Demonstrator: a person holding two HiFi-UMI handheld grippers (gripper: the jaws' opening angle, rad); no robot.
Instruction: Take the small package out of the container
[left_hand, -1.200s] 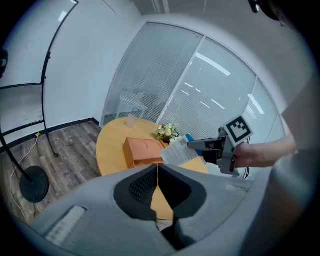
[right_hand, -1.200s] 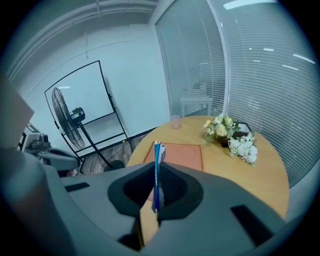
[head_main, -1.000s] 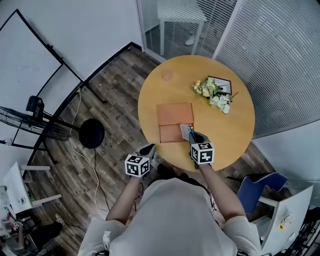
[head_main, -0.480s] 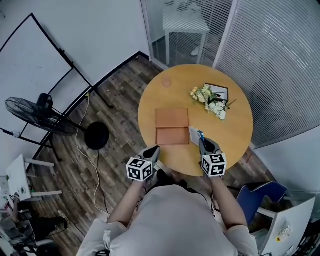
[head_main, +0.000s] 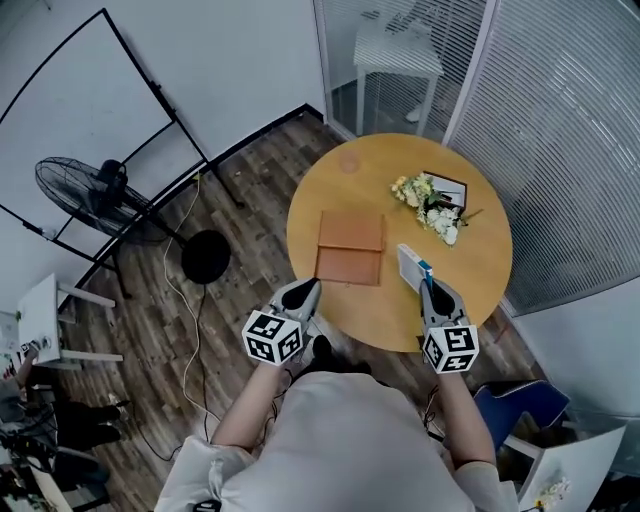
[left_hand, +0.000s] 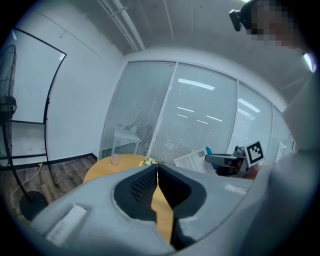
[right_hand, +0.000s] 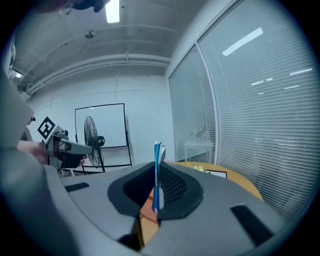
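Right hand-held gripper (head_main: 430, 287) is clamping the thin white-and-blue flat package (head_main: 411, 266) edge-on between its jaws, holding it over the round wooden counter (head_main: 470, 270), beside the flat brown rectangular container (head_main: 351, 247). Left hand-held gripper (head_main: 303, 294) is hovering at the counter's near edge, jaws pressed together on nothing.

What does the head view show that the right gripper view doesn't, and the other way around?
Only the head view: the wood floor, the person's shoulders, and the broad white face of the small package in the right gripper, off to the right of the brown container.
Only the right gripper view: the ceiling lamp, and the package seen edge-on, pinched between the fingers.
Both: the package, the round table, the fan and the left gripper.
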